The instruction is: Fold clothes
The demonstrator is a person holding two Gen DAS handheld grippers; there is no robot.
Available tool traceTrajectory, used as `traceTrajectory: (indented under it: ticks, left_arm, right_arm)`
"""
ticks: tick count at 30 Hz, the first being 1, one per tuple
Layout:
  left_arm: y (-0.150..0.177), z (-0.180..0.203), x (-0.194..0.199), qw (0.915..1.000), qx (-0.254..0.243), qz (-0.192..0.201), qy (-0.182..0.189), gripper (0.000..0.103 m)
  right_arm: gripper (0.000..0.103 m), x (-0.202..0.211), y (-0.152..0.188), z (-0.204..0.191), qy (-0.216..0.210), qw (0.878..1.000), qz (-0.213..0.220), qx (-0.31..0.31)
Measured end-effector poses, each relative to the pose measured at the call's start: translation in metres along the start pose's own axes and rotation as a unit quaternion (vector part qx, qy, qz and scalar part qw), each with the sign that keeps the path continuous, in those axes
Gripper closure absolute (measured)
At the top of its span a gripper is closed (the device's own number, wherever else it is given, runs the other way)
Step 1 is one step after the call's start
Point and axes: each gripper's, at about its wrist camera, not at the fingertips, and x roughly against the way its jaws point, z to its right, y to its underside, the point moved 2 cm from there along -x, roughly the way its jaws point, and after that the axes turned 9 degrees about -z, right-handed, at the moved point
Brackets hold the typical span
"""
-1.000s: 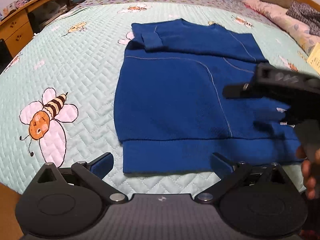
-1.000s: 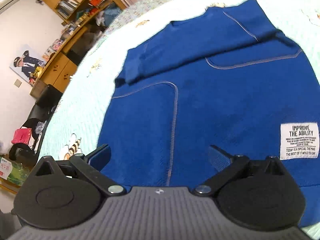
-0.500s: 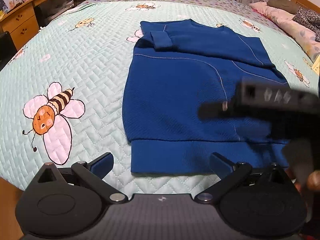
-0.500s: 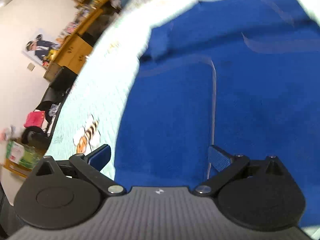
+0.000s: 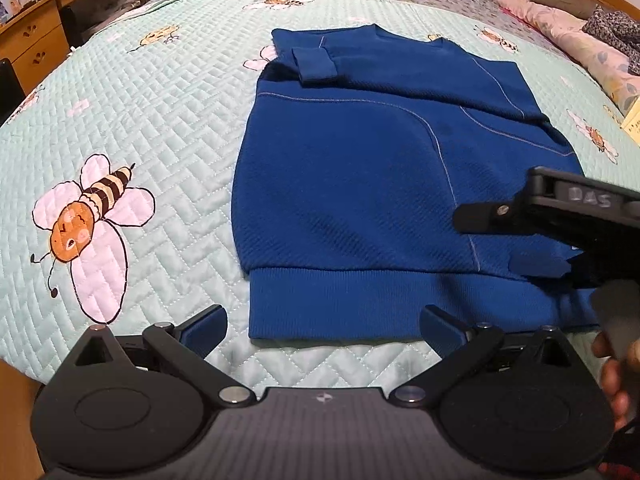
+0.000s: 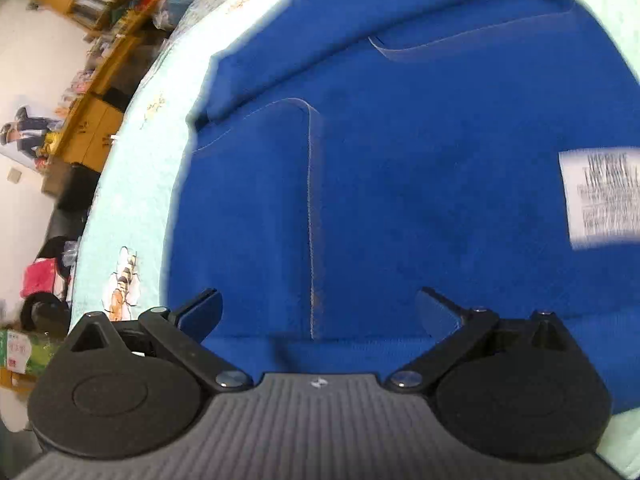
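Observation:
A blue sweatshirt (image 5: 360, 184) lies flat on the bed with both sleeves folded across its upper part and its ribbed hem (image 5: 360, 300) toward me. My left gripper (image 5: 324, 328) is open just in front of the hem's left half, holding nothing. In the left wrist view my right gripper (image 5: 520, 240) hovers over the hem's right side. Its own view shows the right gripper (image 6: 318, 308) open low over the sweatshirt (image 6: 400, 160), fingers straddling a pale seam near the hem. A white printed patch (image 6: 600, 196) sits at the right.
The mint quilted bedspread (image 5: 140, 120) has bee prints (image 5: 88, 220). A wooden desk with drawers (image 5: 36, 48) stands at the left. Pillows and clothes (image 5: 580, 28) lie at the far right. A hand (image 5: 616, 368) grips the right tool.
The left gripper drew back a little and turned left. The right gripper swung left across the sweatshirt, then came back right and lower, near the hem. Both stayed open.

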Motion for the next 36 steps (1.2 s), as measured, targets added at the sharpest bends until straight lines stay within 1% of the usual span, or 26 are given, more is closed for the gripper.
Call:
traceTrajectory:
  ticks: [3,7,9,10,12,14,17,21,24,25,30,32,35,36]
  left_arm:
    - [-0.001,0.000,-0.003,1.0000,0.002,-0.007,-0.003,0.001]
    - [-0.001,0.003,-0.001,1.0000,-0.003,-0.002,-0.002,0.001]
    - [0.000,0.005,0.001,1.0000,-0.009,0.002,-0.002,0.001]
    - [0.000,0.005,0.001,0.9999,-0.011,0.003,-0.003,0.001]
    - [-0.001,0.005,0.000,0.9999,-0.012,0.002,-0.004,0.001]
    - [-0.001,0.006,-0.001,0.9999,-0.011,0.000,-0.005,0.001]
    - [-0.001,0.007,-0.002,0.9999,-0.010,-0.004,-0.003,0.001]
    - [-0.001,0.008,-0.001,0.9999,-0.017,0.001,-0.003,0.001]
    - [-0.001,0.006,-0.001,0.9999,-0.014,0.002,-0.002,0.001]
    - [-0.001,0.006,-0.002,0.9999,-0.012,0.002,-0.001,0.001]
    - [-0.001,0.007,-0.007,0.9999,-0.009,-0.003,0.004,0.001]
    - [0.000,0.010,-0.008,0.9999,-0.013,-0.006,0.004,0.001]
    - [0.002,0.014,-0.008,0.9997,-0.026,-0.004,0.003,0.001]
    - [0.002,0.014,-0.008,0.9996,-0.027,-0.002,0.000,0.001]
  right_arm:
    - [0.001,0.010,-0.004,-0.011,-0.003,1.000,0.016,0.023]
    - [0.001,0.023,-0.015,-0.023,-0.010,0.998,0.042,0.043]
    - [0.001,0.016,-0.020,-0.013,-0.004,0.999,0.034,0.020]
    - [0.001,0.010,-0.021,-0.004,0.002,1.000,0.019,-0.003]
    - [0.001,0.001,-0.016,0.011,-0.003,0.999,0.006,-0.040]
    - [0.001,0.005,-0.014,0.009,-0.007,0.999,0.012,-0.036]
    - [0.001,0.018,-0.016,-0.007,-0.004,0.999,0.038,0.002]
    - [0.001,0.016,-0.023,-0.012,0.005,0.999,0.041,0.014]
    - [0.001,-0.002,-0.021,0.004,0.016,0.999,0.002,-0.035]
    - [0.001,-0.003,-0.021,0.002,0.017,0.999,0.002,-0.031]
    - [0.001,0.006,-0.019,-0.023,0.015,0.999,0.030,0.039]
    - [0.001,0.002,-0.021,-0.024,0.014,0.998,0.026,0.047]
    - [0.001,-0.006,-0.024,-0.004,0.016,1.000,-0.001,-0.004]
    - [0.001,-0.006,-0.020,0.000,0.010,1.000,-0.001,-0.015]
